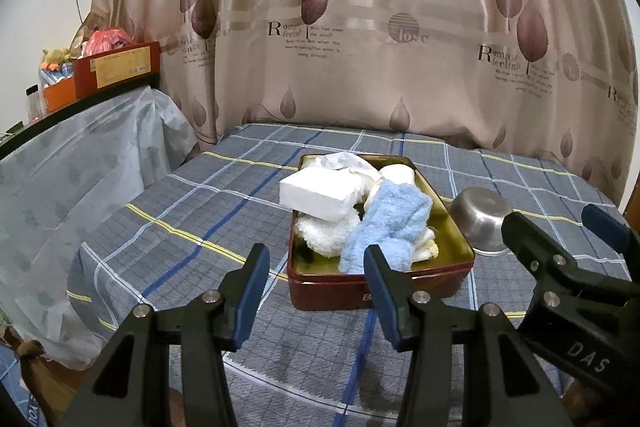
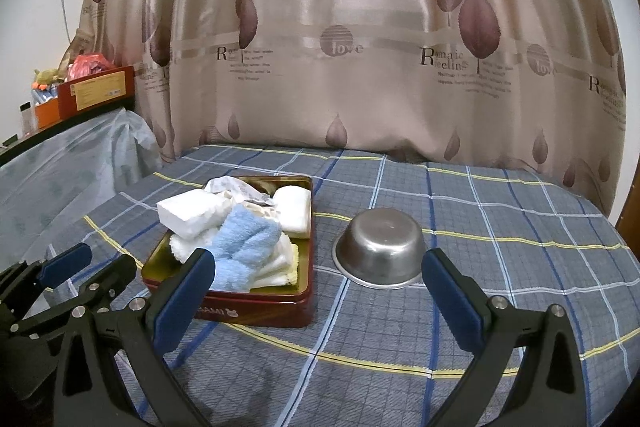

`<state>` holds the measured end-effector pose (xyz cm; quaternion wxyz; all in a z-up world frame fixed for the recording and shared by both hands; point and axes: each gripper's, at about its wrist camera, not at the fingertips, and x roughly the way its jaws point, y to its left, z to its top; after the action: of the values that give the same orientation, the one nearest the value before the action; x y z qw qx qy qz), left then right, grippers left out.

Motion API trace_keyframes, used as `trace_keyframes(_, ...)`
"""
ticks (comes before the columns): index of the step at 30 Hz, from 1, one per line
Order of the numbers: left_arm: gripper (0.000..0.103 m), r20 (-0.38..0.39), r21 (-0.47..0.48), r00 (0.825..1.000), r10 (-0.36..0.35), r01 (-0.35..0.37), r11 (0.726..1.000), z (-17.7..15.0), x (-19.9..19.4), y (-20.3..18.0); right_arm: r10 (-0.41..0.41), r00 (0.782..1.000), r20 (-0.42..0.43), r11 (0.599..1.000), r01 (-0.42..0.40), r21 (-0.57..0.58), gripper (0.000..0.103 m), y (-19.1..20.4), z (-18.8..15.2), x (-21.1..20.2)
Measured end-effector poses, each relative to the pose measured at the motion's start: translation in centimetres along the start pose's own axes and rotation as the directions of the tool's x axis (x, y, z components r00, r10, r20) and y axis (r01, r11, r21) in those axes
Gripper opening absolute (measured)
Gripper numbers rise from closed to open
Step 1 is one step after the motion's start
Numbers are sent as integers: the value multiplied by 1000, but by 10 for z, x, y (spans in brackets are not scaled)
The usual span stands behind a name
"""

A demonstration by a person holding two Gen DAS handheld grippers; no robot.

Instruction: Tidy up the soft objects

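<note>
A dark red tin (image 1: 328,293) with a gold inside lies on the plaid bed. It holds a white foam block (image 1: 320,195), a fluffy light-blue cloth (image 1: 392,223), a white towel (image 1: 324,235) and other white cloths. My left gripper (image 1: 318,291) hovers just in front of the tin, open, with nothing between its fingers. My right gripper (image 2: 318,297) is open wide and empty, between the tin (image 2: 260,311) and an upturned steel bowl (image 2: 380,247). In the right wrist view the blue cloth (image 2: 244,247) drapes over the pile and the left gripper (image 2: 90,273) shows at the left edge.
The steel bowl (image 1: 484,219) sits to the right of the tin. A leaf-print curtain (image 1: 360,27) hangs behind the bed. At the left, a plastic-draped piece of furniture (image 1: 80,167) carries a red box (image 1: 120,67) and clutter. The right gripper (image 1: 568,227) shows at the right edge.
</note>
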<state>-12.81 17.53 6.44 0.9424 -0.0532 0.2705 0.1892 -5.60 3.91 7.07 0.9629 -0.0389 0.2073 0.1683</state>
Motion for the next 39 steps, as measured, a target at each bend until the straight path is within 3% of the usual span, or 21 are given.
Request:
trace_keyframes(7,50,-9,16,1000,-1,1,1000,1,0,0,-3,1000,-1,1000,3,-1,102,0,0,0)
trace_keyframes(11,50,-19,57,999,37,-36,998,3,-1,-5,-2,1000,1,1000,2,3,102,-1,1,-2)
trace_keyframes(21,51,-4,57,1000,-2,3,998,7,-10,-5,3,1000,13,1000,-3,-4,102,-6,3,-9)
trace_keyframes(23,56,-9,56,1000,8,-8,998,9,-11,-5,1,1000,13,1000,-1,-3,102,-5,3,-9)
trace_keyframes(39,56,-53,65,999,1,3,998,7,-4,-8,2,1000,17,1000,-2,-5,102,-6,3,-10)
